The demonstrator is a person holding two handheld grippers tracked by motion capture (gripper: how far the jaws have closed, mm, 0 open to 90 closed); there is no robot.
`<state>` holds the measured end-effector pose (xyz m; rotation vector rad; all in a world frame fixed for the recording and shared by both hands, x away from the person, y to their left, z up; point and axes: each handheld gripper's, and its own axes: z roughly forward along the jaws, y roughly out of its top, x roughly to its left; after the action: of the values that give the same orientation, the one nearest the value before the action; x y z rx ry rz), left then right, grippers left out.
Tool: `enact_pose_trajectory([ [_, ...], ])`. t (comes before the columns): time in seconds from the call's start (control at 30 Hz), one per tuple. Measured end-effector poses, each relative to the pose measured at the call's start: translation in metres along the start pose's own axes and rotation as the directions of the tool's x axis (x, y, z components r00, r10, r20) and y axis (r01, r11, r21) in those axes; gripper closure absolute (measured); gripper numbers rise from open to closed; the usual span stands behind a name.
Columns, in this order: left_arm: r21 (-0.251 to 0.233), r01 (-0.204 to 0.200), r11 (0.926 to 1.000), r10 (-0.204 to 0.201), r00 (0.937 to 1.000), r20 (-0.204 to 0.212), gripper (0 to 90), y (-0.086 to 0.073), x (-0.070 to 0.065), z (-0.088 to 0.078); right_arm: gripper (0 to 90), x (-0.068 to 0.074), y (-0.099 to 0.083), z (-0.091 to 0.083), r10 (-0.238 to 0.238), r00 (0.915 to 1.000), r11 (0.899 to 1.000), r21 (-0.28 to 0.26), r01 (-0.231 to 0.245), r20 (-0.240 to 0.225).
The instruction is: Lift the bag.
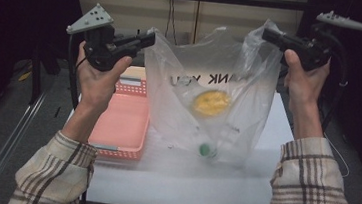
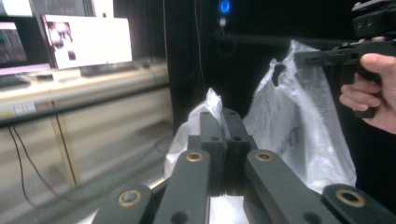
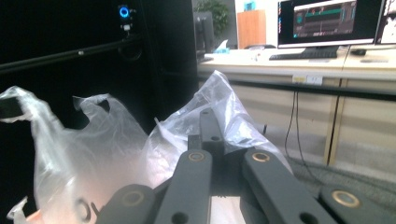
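Both forearms are raised, the left gripper [image 1: 147, 40] and the right gripper [image 1: 268, 35] pointing inward toward each other, fingers [image 2: 212, 135] clamped together.

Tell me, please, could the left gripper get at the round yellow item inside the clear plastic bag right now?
Probably not: the left gripper is shut on the clear plastic bag, holding it up, and the round yellow item lies behind the bag's film.
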<state>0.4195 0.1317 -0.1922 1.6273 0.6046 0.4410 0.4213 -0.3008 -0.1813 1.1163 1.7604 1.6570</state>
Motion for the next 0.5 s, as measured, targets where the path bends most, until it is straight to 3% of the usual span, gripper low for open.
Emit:
enact_pose_trajectory([
  [0.17, 0.088, 0.012, 0.996, -0.012, 0.9999, -0.008, 89.8, -0.029, 0.004, 0.015, 90.0, -0.01, -0.047, 0.002, 0.027, 0.9996, 0.998, 0.053, -0.027, 0.005],
  [0.27, 0.127, 0.021, 0.9916, -0.02, 0.9997, -0.011, 89.8, -0.047, 0.005, 0.025, 90.0, -0.014, -0.073, 0.006, 0.011, 0.9995, 0.995, 0.101, -0.014, 0.028],
  [0.5, 0.193, 0.061, 0.9793, -0.058, 0.9981, -0.022, 89.6, -0.087, 0.013, 0.045, 90.0, -0.025, -0.114, 0.018, 0.019, 0.9974, 0.984, 0.177, -0.031, 0.069],
])
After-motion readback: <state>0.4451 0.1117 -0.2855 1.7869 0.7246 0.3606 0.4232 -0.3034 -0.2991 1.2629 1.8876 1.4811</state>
